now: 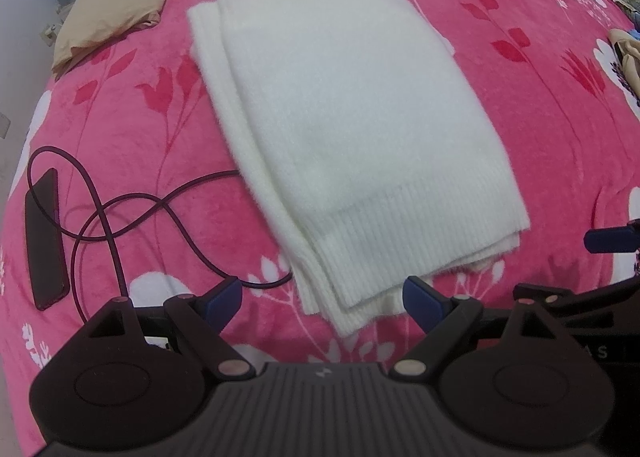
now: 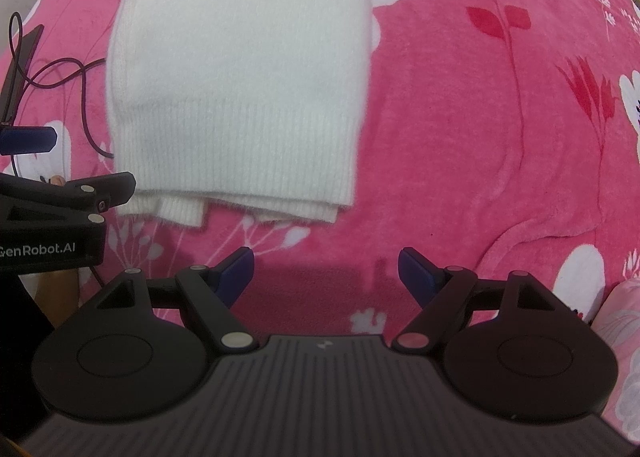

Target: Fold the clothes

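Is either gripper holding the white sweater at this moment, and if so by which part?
Nothing is held. The left gripper and right gripper both stand open, short of the white sweater's ribbed hem.

The cable's (image 1: 132, 213) end is hidden under the sweater (image 1: 340, 129).

A white fuzzy knit sweater (image 1: 344, 129) lies folded into a long rectangle on the pink floral blanket (image 1: 540, 129), flat, in stacked layers. Its ribbed hem (image 2: 240, 161) forms the near end, with lower layers' ribbed edges showing just beneath it. On the left side a lower layer sticks out as a narrow strip. The far end reaches toward a tan pillow (image 1: 116, 5).
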Demonstrator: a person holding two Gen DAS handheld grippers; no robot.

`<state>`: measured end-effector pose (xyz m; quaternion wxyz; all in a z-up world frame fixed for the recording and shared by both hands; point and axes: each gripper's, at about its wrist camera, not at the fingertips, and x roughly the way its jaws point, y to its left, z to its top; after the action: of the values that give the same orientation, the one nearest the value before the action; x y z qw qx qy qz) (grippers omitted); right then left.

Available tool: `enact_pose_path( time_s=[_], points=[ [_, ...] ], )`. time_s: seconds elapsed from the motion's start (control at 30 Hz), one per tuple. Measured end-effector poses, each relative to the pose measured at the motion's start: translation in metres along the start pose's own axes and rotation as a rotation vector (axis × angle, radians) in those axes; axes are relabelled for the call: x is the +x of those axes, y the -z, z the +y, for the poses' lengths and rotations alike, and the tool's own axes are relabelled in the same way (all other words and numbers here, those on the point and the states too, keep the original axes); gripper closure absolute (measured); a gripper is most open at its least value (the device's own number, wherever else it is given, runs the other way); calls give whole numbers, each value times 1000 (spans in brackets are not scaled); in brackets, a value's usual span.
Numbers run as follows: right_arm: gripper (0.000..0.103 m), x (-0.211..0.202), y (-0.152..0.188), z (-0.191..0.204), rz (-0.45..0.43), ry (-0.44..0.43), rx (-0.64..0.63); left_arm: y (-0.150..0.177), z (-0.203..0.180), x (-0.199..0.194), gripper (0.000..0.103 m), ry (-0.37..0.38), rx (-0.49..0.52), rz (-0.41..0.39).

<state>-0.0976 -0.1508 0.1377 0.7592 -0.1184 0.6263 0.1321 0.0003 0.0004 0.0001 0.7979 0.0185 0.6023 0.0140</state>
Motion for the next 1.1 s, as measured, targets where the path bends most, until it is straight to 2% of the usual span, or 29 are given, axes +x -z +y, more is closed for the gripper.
enact_pose_path(
  time_s=[1.1],
  points=[
    [23, 1, 0, -1, 10, -4, 4, 0, 2, 3, 15, -2, -12, 5]
  ],
)
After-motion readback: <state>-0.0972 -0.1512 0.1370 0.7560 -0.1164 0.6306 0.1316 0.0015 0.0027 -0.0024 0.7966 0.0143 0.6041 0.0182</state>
